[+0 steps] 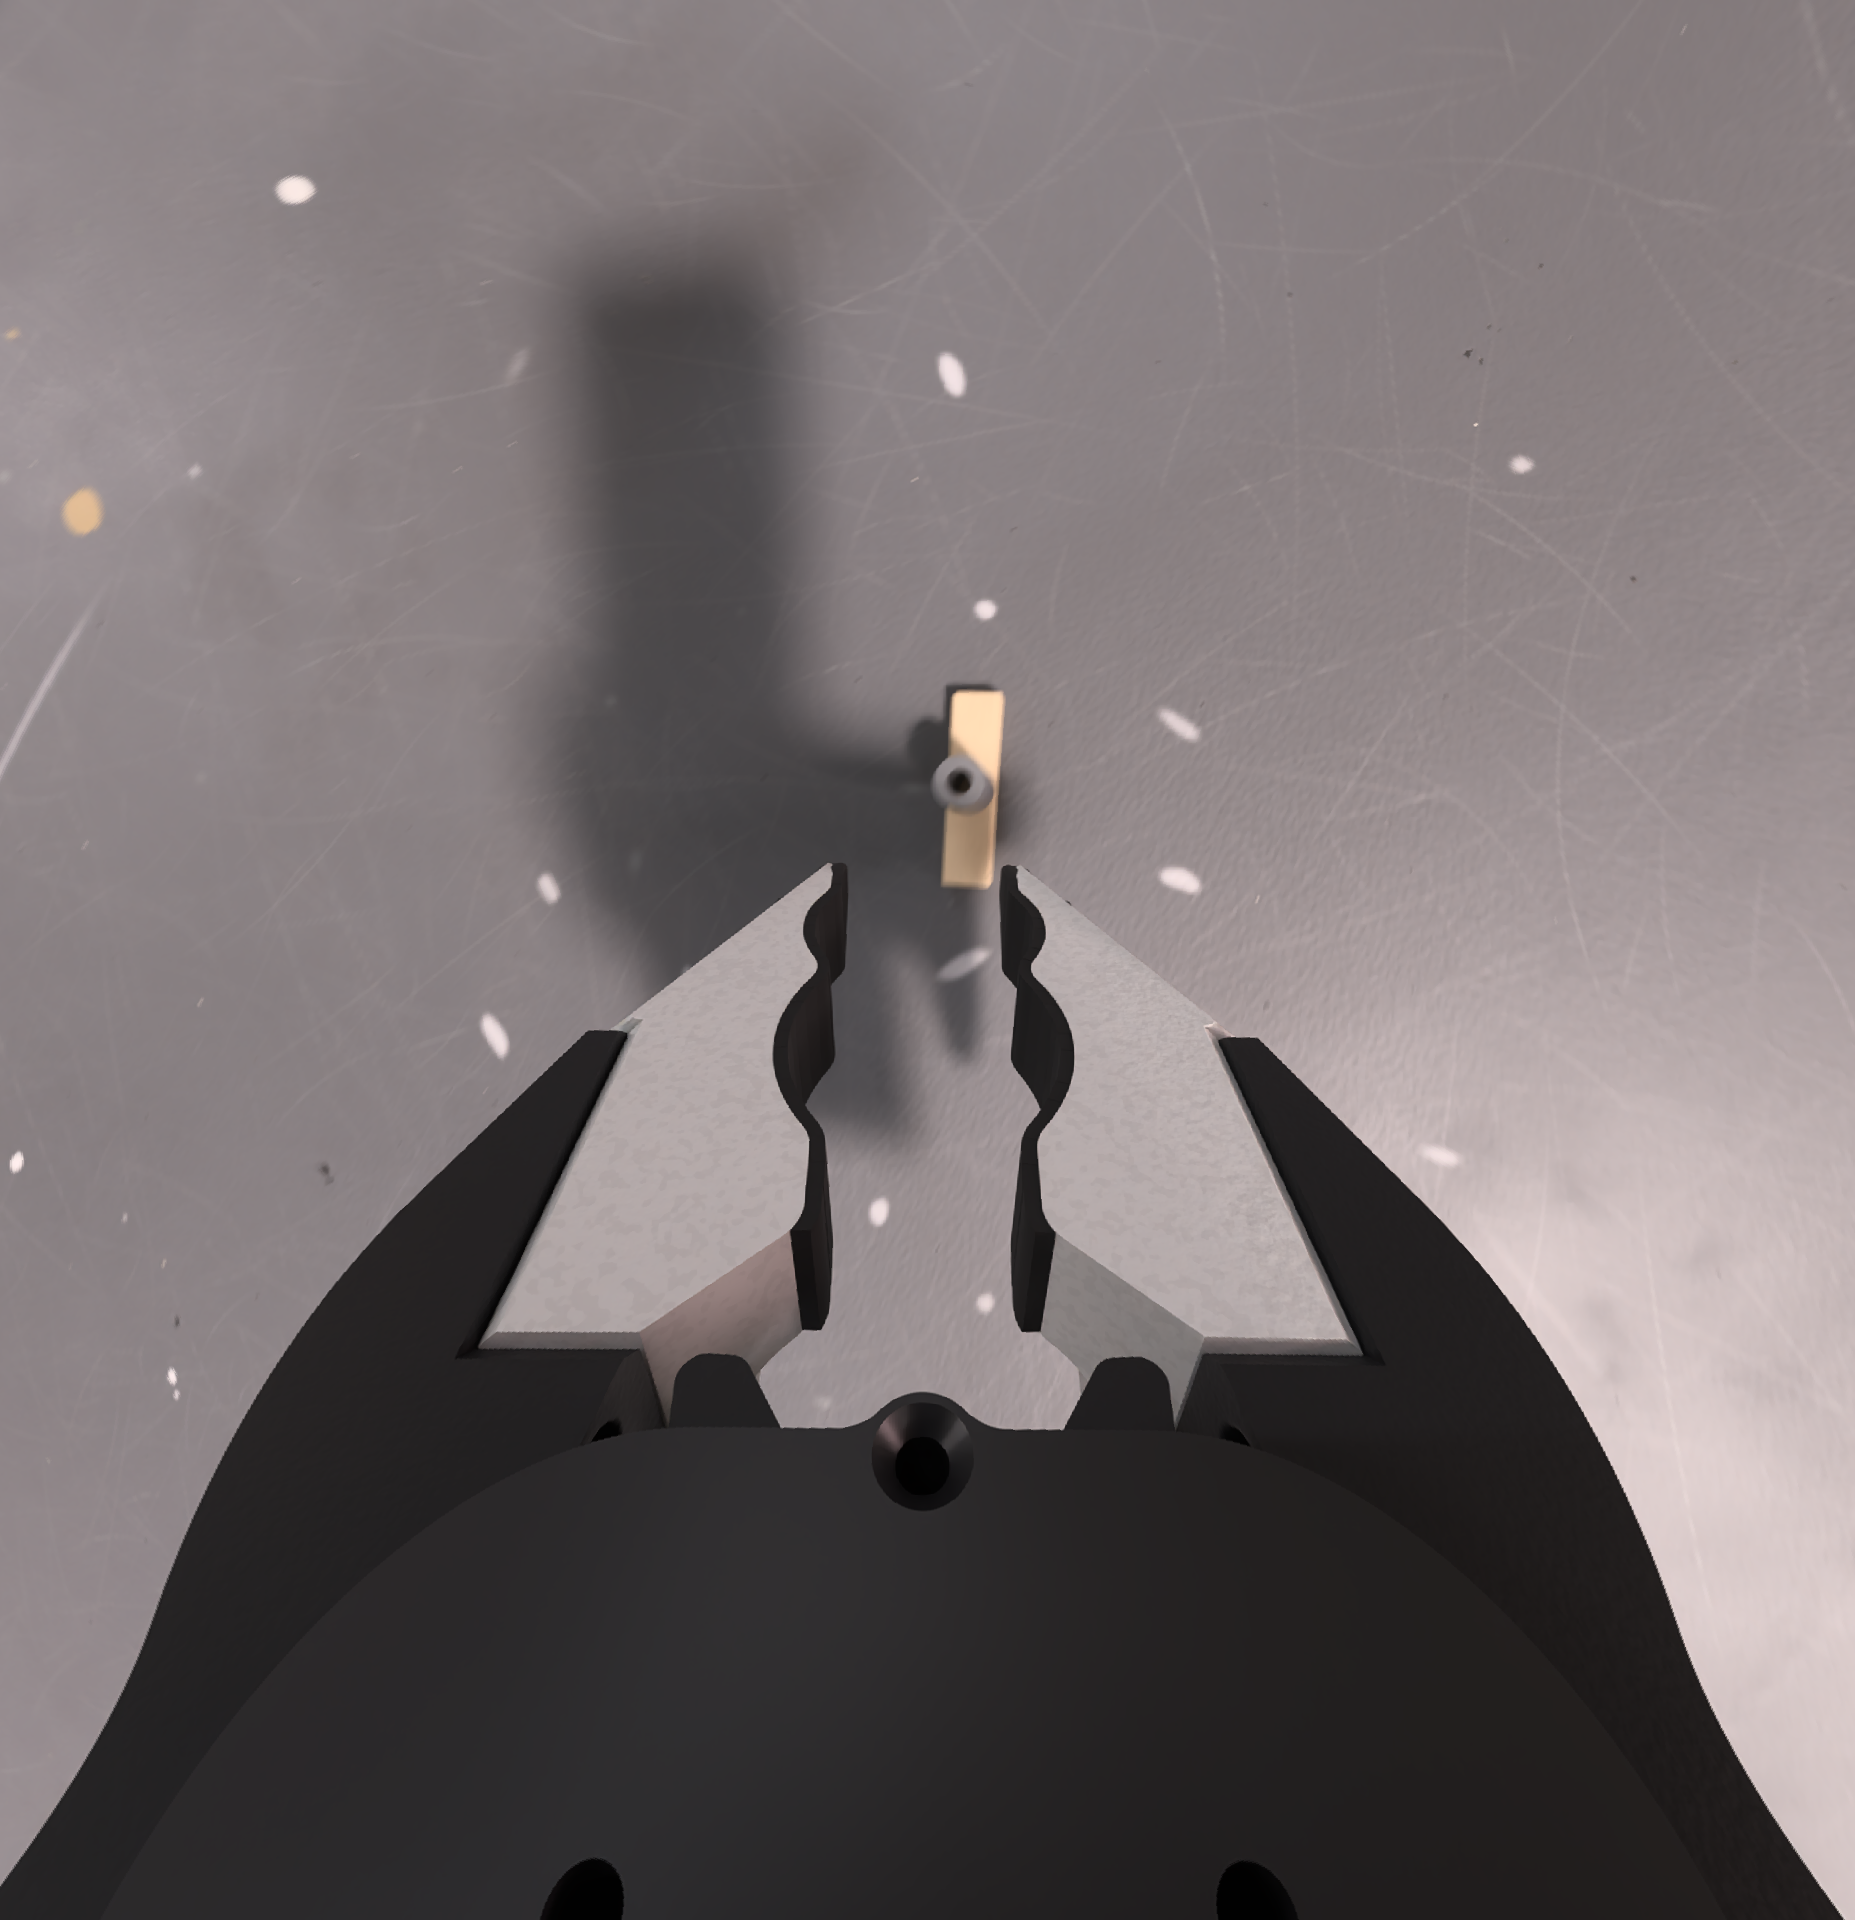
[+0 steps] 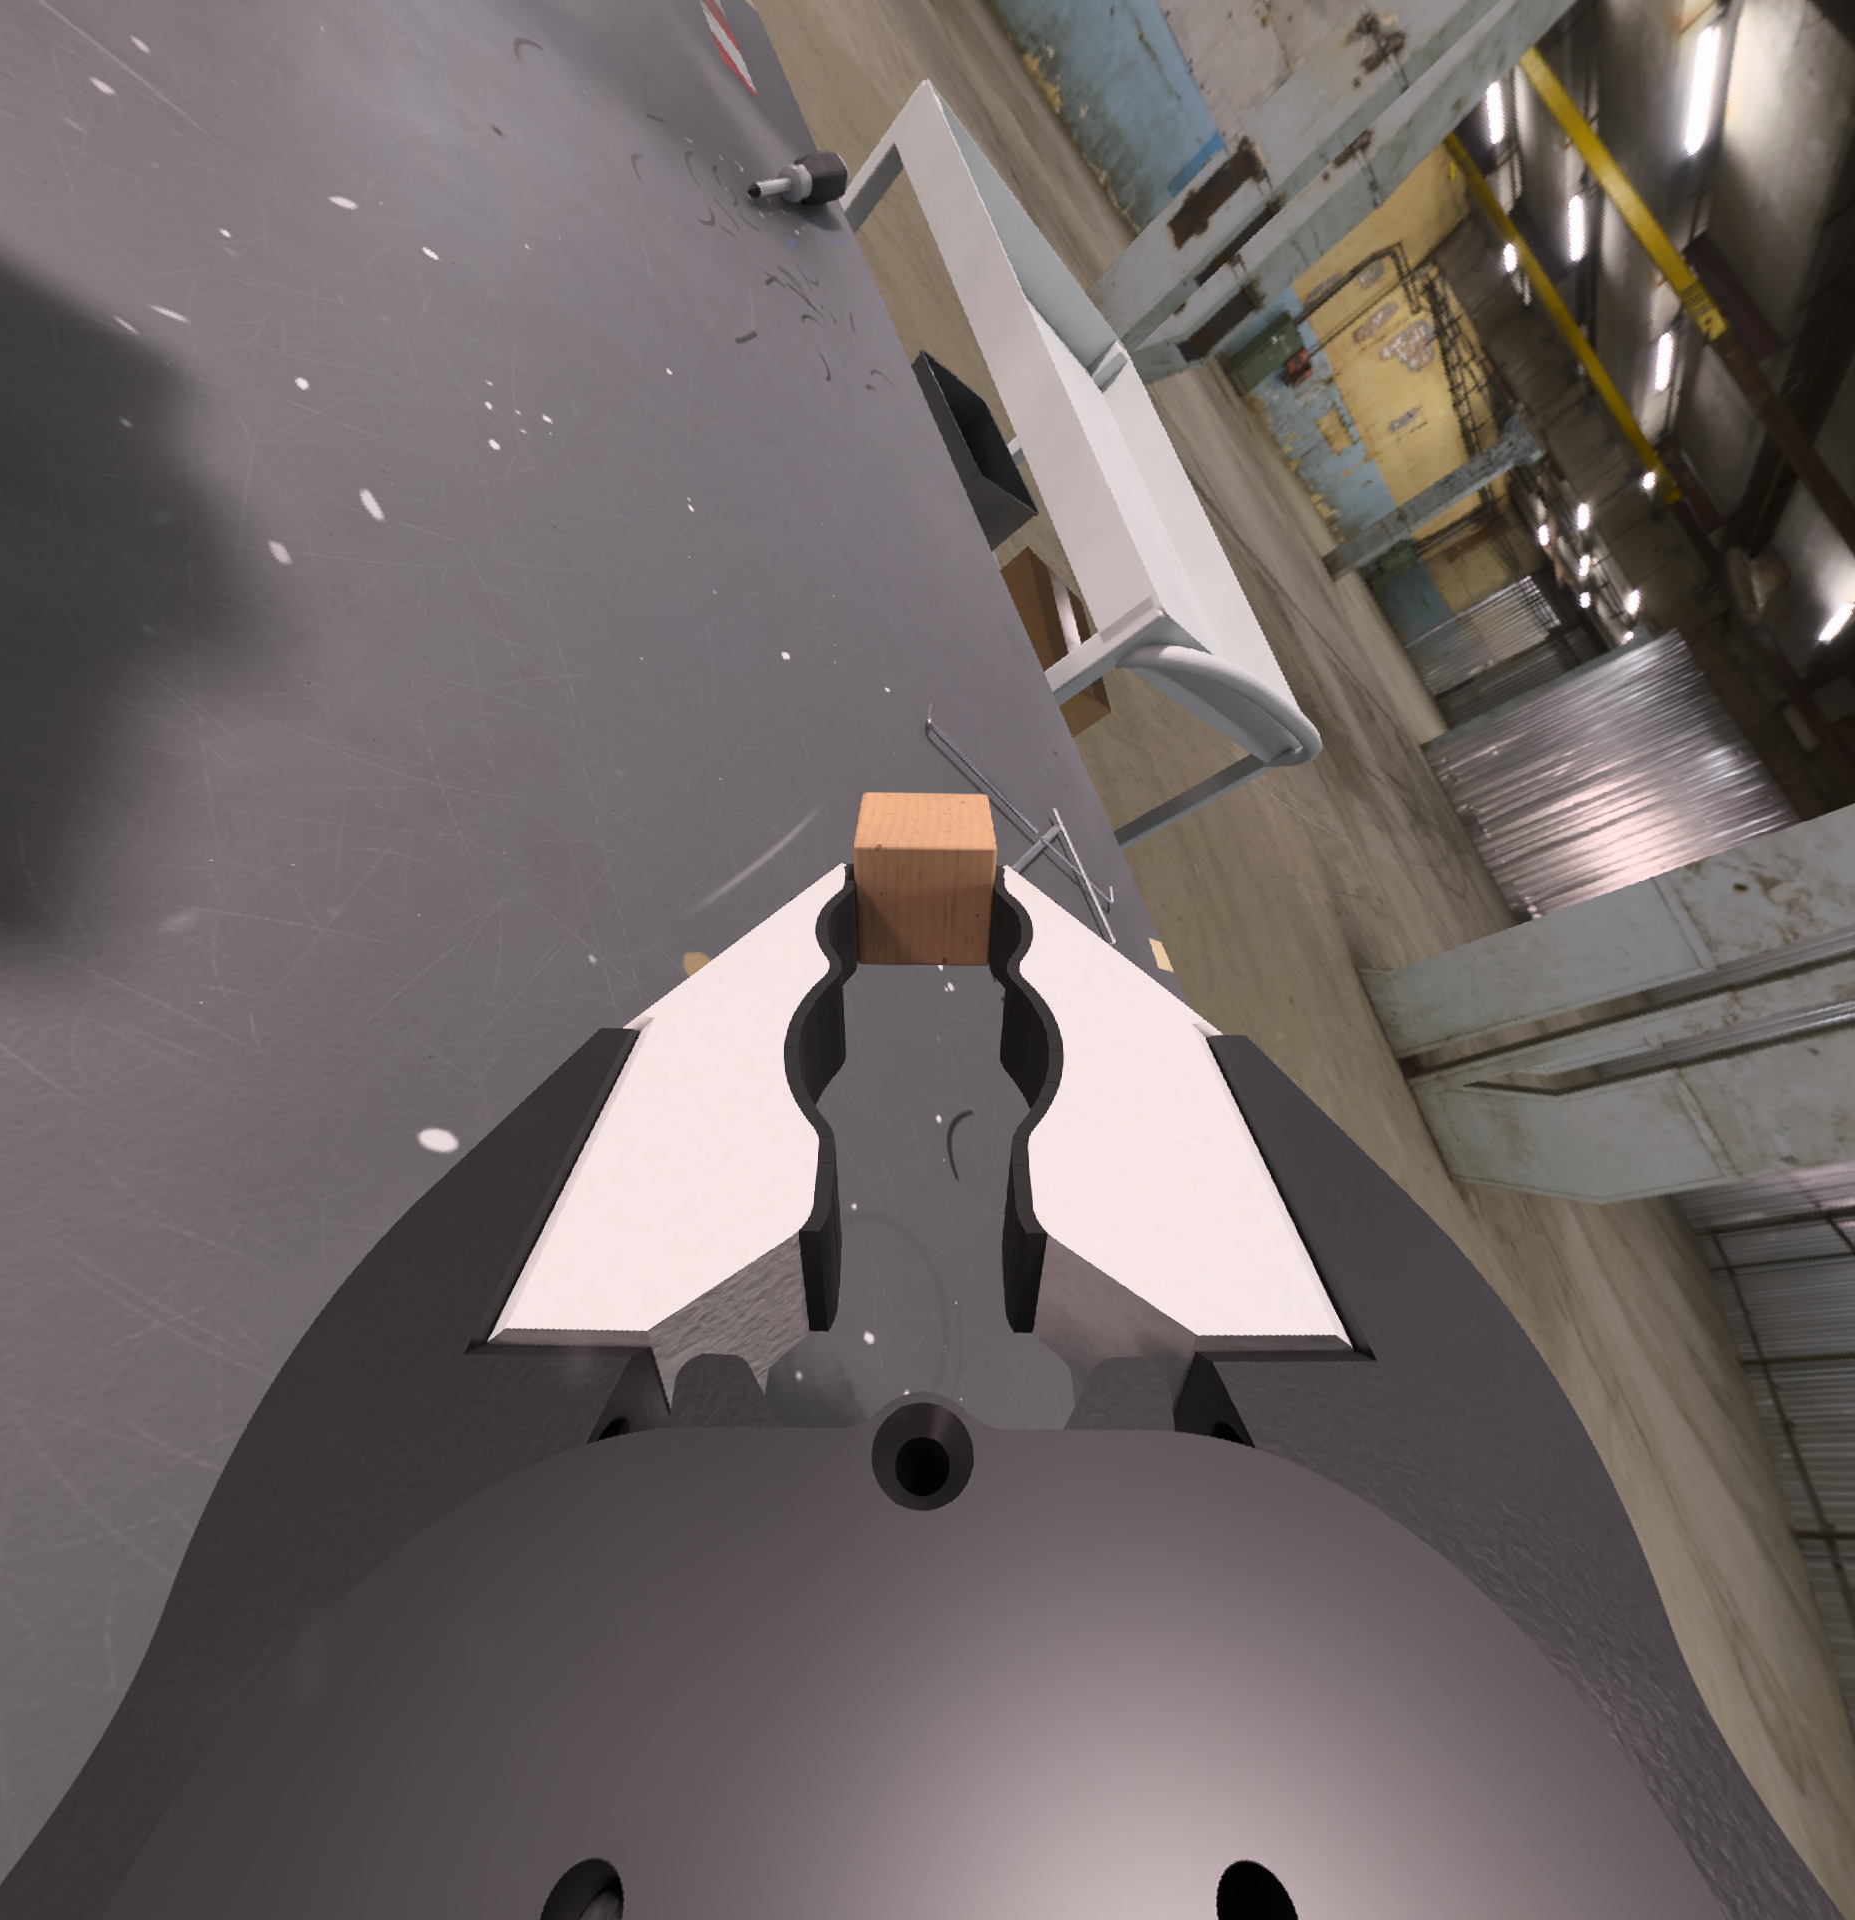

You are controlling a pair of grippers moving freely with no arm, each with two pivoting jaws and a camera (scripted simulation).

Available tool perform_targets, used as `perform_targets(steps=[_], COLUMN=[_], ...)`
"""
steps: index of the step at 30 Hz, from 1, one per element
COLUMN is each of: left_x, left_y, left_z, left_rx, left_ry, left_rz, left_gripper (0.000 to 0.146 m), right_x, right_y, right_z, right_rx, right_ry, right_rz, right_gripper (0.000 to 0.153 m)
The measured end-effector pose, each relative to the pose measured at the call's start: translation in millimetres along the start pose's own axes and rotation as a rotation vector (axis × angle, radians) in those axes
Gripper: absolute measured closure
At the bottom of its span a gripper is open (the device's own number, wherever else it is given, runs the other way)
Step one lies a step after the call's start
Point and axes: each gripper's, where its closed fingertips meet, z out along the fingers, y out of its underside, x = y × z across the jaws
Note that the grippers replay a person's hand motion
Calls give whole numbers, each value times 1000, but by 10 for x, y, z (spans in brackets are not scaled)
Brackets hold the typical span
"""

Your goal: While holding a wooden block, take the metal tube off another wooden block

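Observation:
In the left wrist view a thin pale wooden block (image 1: 973,784) lies on the grey table, seen from high above. A small metal tube (image 1: 959,781) stands on it, its open end facing me. My left gripper (image 1: 923,883) hangs above the table, short of the block, open and empty. In the right wrist view my right gripper (image 2: 925,894) is shut on a brown wooden cube (image 2: 925,894), gripped between the fingertips above the table near its edge.
A small black knob with a metal pin (image 2: 803,175) lies far off on the grey table (image 2: 383,623). Thin wire pieces (image 2: 1058,852) lie near the table edge. Beyond the edge stand a white bench (image 2: 1089,436) and a hall floor. Gripper shadows fall on the table.

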Motion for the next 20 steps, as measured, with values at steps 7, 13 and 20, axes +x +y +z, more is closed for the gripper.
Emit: perform_targets(steps=[7,13,20], left_x=[42,-221,-1353], left_y=[-146,-713,-401], left_z=[124,-691,-740], left_rx=[-67,180,136], left_ry=[-64,-115,-256], left_rz=[101,24,-279], left_gripper=[136,136,136], right_x=[1,22,13], right_y=[-15,-9,-23], right_z=[-9,-21,-32], right_rx=[4,9,4], right_ry=[3,5,11], right_rz=[-2,8,-11], right_gripper=[128,128,128])
